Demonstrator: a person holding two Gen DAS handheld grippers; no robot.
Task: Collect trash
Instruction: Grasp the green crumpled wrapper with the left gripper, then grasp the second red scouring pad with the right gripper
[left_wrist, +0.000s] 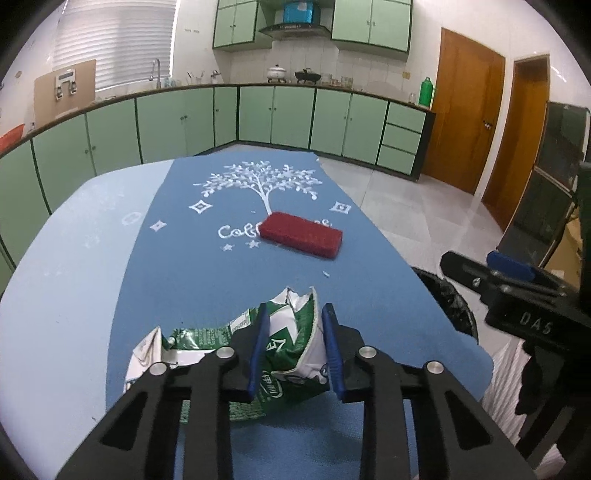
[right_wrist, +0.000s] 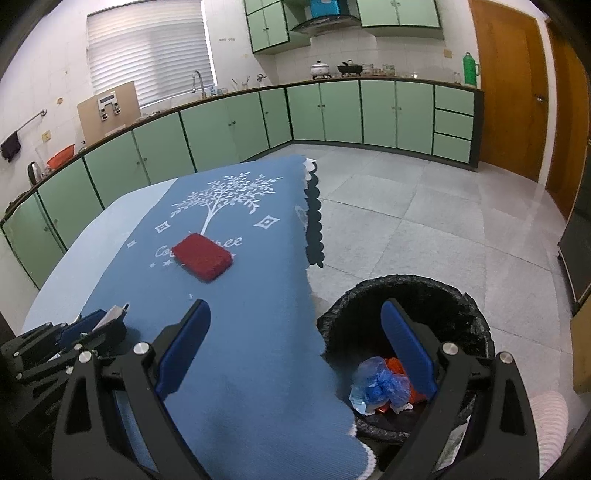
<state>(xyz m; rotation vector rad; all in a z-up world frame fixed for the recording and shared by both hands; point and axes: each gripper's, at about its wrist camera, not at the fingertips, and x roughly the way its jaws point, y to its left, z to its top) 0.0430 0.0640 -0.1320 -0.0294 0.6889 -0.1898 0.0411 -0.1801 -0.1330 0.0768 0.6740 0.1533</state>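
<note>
The left gripper (left_wrist: 295, 350) is clamped on the crumpled green wrapper (left_wrist: 284, 343) lying on the desk (left_wrist: 55, 295), so next comes lifting it across to the bin (right_wrist: 406, 291) under the empty, spread right gripper (right_wrist: 295, 350).

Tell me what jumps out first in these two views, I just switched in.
The crumpled green and white wrapper at the near end of the blue mat, with the left gripper closed around it, draws the eye first. Next is the red sponge lying mid-mat over the white lettering. Beside the table's right edge stands the black-lined bin, blue and orange trash already inside, with the right gripper open above it.
</note>
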